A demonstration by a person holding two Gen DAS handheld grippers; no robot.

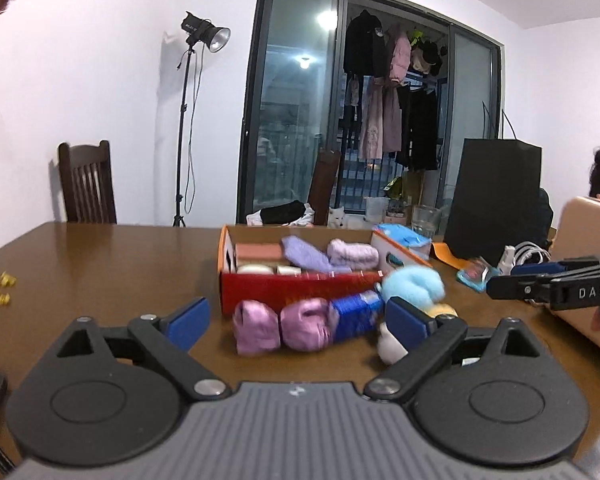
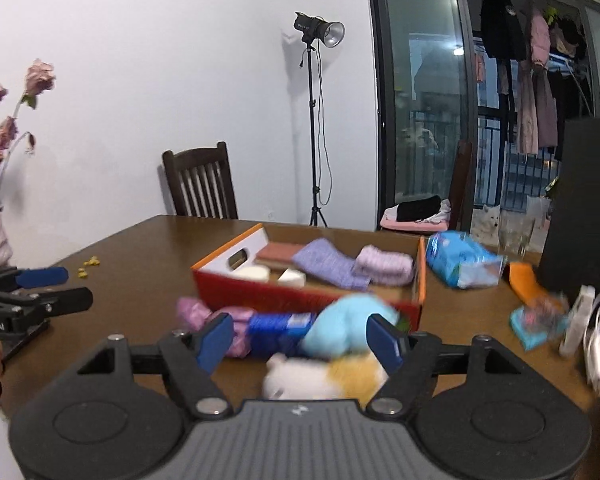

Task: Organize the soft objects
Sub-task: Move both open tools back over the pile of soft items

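- A brown wooden table (image 1: 100, 264) stands before a white wall, with a dark chair (image 1: 86, 182) behind it, a studio lamp (image 1: 204, 32) on a tall stand, and glass doors (image 1: 296, 104) with clothes hanging beyond.
- On the table sits an open red-and-orange box (image 1: 296, 286). Inside lie two lilac socks (image 1: 352, 254), a pink slab (image 1: 258, 251) and some white sponges (image 1: 256, 269).
- Just in front of the box, in a row on the table, lie two pink rolls (image 1: 284, 326), touching each other, then a blue packet (image 1: 356, 314) against them.
- At the right end of that row is a plush toy (image 1: 414, 286), pale blue on top, white and yellow lower down. It lies close to the box's near corner; the blur hides whether it touches it.
- The left gripper (image 1: 300, 322) is released, its blue pads wide apart with nothing pressed between them; the pink rolls and packet show in the gap ahead of it.
- The right gripper (image 2: 304, 340) is also released, jaws spread. The plush toy sits between and just beyond the pads, and I cannot see either pad pressing on it.
- To the right of the box lie a blue wipes pack (image 2: 460, 258), a black bag (image 1: 496, 196) and a glass (image 1: 426, 220).
- Small yellow bits (image 1: 4, 288) are scattered at the left of the table, well apart from the box.
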